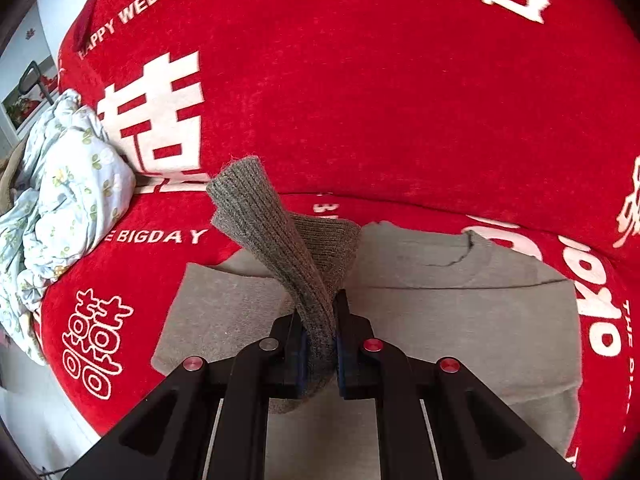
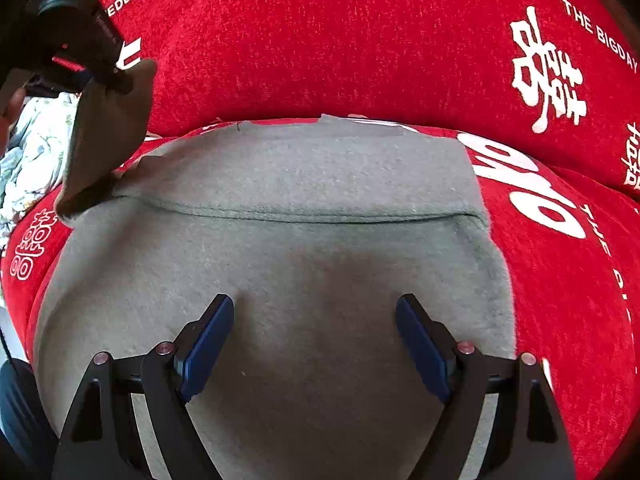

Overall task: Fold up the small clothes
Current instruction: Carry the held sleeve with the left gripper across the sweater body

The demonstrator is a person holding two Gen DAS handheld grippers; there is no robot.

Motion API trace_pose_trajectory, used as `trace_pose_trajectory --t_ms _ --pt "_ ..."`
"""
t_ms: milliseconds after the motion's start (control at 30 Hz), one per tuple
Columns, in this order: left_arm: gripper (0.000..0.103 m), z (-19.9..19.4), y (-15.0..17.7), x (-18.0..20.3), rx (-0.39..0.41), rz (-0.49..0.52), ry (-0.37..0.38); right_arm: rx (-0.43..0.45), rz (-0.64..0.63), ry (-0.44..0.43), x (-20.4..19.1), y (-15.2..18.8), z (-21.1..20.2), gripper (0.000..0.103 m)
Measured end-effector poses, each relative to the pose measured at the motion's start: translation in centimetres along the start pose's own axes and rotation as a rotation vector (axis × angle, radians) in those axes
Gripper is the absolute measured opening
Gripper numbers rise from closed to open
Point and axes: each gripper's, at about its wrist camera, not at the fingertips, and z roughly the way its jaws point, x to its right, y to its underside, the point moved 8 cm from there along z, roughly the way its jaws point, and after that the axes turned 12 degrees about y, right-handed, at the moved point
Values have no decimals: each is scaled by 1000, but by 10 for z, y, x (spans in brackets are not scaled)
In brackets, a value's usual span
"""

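Red sofa cover (image 1: 360,100): left hand-held gripper (image 1: 320,344) pinches sweater cuff (image 1: 256,208); right (image 2: 316,344) gapes.

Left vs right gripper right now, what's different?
Left gripper is shut on the ribbed cuff of the grey sweater; right gripper is open and holds nothing. The left one has the cuff lifted clear of the red cover; the right one sits over the flat sweater body, and contact can't be told. Both share black fingers with blue pads and point down at the sweater.
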Motion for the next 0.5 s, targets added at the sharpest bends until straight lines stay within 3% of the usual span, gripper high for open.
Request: trace_pose_trajectory --t_ms 500 --pt "12 0 5 69 -11 60 65 -11 33 18 22 4 -8 86"
